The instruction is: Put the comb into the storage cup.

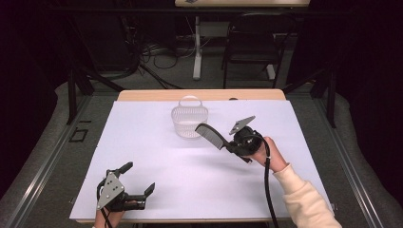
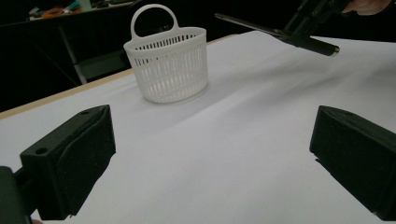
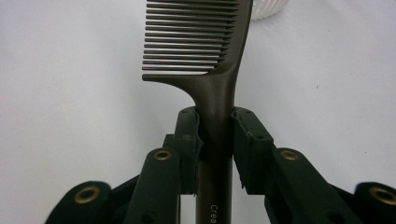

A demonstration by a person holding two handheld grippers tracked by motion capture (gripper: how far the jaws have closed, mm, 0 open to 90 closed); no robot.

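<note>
The dark plastic wide-toothed comb, clamped by its handle in the right hand-held gripper, likely needs tipping teeth-first into the white slotted plastic basket, while the left hand-held gripper rests wide open and empty on the bench.

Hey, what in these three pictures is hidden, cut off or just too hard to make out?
- Inside of the white slotted plastic basket: in the high view and the left gripper view, its own wall hides the bottom.
- Dark plastic comb: in the right gripper view, the top edge cuts off its tip and the bottom edge cuts its handle lettering.
- Left tool: in the left gripper view, picture edges crop both jaws.
</note>
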